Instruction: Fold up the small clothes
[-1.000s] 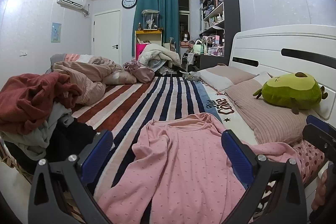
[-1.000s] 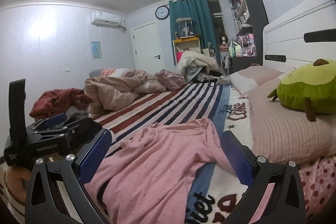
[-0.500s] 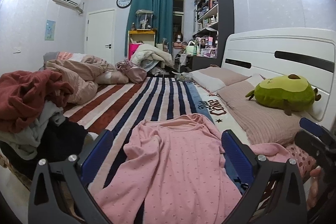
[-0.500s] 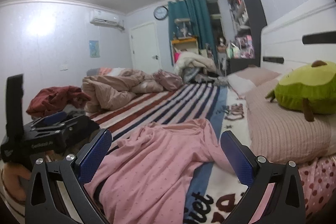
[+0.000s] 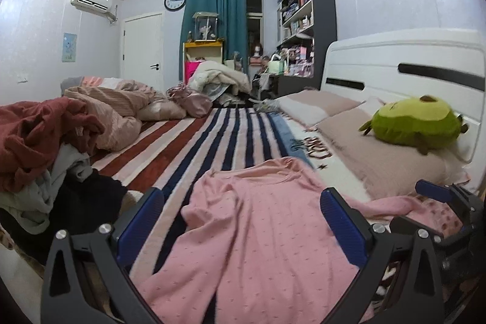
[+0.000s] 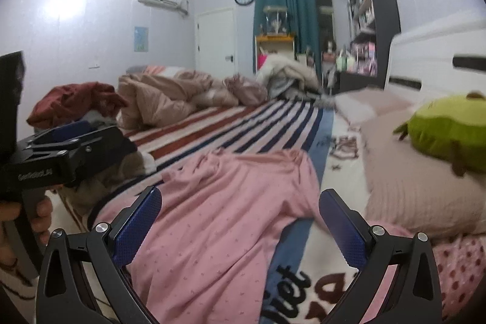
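Observation:
A pink long-sleeved top (image 5: pixel 258 233) lies spread and rumpled on the striped bed cover (image 5: pixel 212 141), its neck end toward the far side. My left gripper (image 5: pixel 243 220) is open and empty just above its near part. My right gripper (image 6: pixel 240 217) is open and empty over the same top (image 6: pixel 218 217), to the right of the left one. The left gripper's body (image 6: pixel 60 160) shows at the left of the right wrist view; the right gripper's body (image 5: pixel 449 208) shows at the right of the left wrist view.
A heap of red, grey and black clothes (image 5: pixel 45 148) lies at the left. A crumpled beige duvet (image 5: pixel 121 105) lies beyond it. Pillows (image 5: pixel 379 154), a green avocado plush (image 5: pixel 416 123) and the white headboard (image 5: pixel 410 66) are at the right.
Both grippers have come lower and closer over the pink top, and the views have tilted down a little. Both stay open and empty.

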`<action>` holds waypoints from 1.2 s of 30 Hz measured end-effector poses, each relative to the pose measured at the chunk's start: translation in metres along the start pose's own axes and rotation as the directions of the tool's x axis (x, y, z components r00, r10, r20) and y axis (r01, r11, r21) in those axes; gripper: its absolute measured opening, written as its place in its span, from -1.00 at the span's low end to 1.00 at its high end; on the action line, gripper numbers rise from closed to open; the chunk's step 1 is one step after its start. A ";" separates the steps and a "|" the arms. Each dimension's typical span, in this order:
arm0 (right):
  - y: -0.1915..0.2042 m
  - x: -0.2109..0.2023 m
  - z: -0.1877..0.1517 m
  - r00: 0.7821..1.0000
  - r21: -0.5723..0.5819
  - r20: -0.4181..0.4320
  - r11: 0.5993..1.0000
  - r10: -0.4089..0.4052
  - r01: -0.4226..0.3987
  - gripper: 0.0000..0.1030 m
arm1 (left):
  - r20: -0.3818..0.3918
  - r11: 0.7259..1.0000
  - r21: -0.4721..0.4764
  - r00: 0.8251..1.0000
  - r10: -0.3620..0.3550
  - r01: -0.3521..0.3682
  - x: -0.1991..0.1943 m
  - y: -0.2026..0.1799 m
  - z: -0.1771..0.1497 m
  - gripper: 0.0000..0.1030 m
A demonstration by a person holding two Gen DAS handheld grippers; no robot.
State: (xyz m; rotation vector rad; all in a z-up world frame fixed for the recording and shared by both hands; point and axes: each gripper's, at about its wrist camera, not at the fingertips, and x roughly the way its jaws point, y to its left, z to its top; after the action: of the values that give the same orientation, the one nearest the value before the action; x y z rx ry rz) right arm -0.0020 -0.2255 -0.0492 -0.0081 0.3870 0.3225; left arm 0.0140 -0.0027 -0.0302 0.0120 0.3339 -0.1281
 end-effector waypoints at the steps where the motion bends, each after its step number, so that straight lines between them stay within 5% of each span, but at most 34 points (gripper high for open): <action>1: -0.004 0.010 -0.002 1.000 0.018 -0.031 1.000 -0.002 0.003 1.00 | -0.015 1.000 0.004 1.000 0.003 -0.003 0.006 0.002 -0.003 0.98; 3: -0.009 0.026 -0.011 0.996 0.050 -0.085 0.999 0.005 -0.001 1.00 | -0.046 1.000 0.000 0.999 -0.008 0.008 0.015 0.008 -0.011 0.98; 10: -0.037 0.076 -0.067 0.933 0.202 -0.347 0.979 0.100 -0.030 -0.05 | -0.198 0.997 -0.072 0.979 -0.048 0.034 0.053 0.037 -0.057 0.98; 17: -0.038 0.111 -0.097 0.859 0.250 -0.493 0.968 0.135 -0.009 -0.32 | -0.254 0.992 -0.119 0.964 -0.078 0.049 0.069 0.055 -0.085 0.98; 20: -0.033 0.111 -0.097 0.863 0.230 -0.494 0.973 0.105 0.014 -0.47 | -0.263 0.993 -0.116 0.963 -0.058 0.028 0.072 0.062 -0.091 0.98; 22: -0.028 0.111 -0.097 0.859 0.226 -0.495 0.974 0.130 -0.017 -0.89 | -0.275 0.992 -0.123 0.960 -0.054 0.021 0.076 0.069 -0.094 0.98; 31: -0.027 0.090 -0.096 0.880 0.154 -0.475 0.984 -0.008 0.092 -0.97 | -0.357 0.991 -0.126 0.930 -0.086 0.043 0.079 0.089 -0.123 0.96; 36: -0.041 0.076 -0.095 0.875 0.113 -0.472 0.976 -0.111 0.185 -0.97 | -0.413 0.997 -0.079 0.911 -0.023 -0.011 0.078 0.093 -0.141 0.72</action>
State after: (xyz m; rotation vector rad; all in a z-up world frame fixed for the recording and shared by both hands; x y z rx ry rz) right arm 0.0420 -0.2481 -0.1674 0.0383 0.8846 0.1325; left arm 0.0533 0.0842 -0.1897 -0.0422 0.7644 -0.1173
